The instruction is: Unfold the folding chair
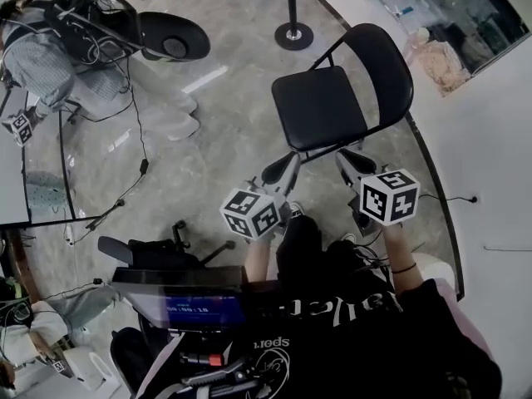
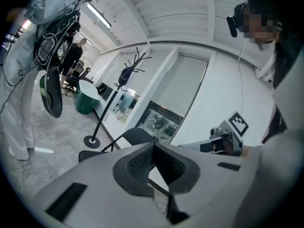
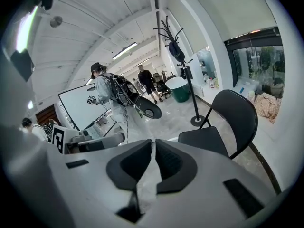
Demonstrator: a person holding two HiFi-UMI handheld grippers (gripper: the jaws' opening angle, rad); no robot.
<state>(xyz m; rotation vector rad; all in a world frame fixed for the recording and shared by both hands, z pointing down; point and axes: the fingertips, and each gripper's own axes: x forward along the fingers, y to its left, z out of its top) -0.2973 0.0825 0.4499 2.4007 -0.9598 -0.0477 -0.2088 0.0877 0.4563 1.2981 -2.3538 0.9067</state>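
The black folding chair stands opened out on the grey floor, seat flat and curved backrest to the right. My left gripper hovers just short of the seat's front edge, jaws shut and empty. Beside it, also short of the chair, my right gripper is shut with nothing between its pads. In the left gripper view the chair shows beyond the closed jaws, with the right gripper off to the side. The right gripper view has the chair to the right of its jaws and the left gripper at the left.
A stanchion post with a round base stands behind the chair. A person with a backpack is at the far left, cables trailing over the floor. A cart with a screen sits by my legs. A white ledge borders the right.
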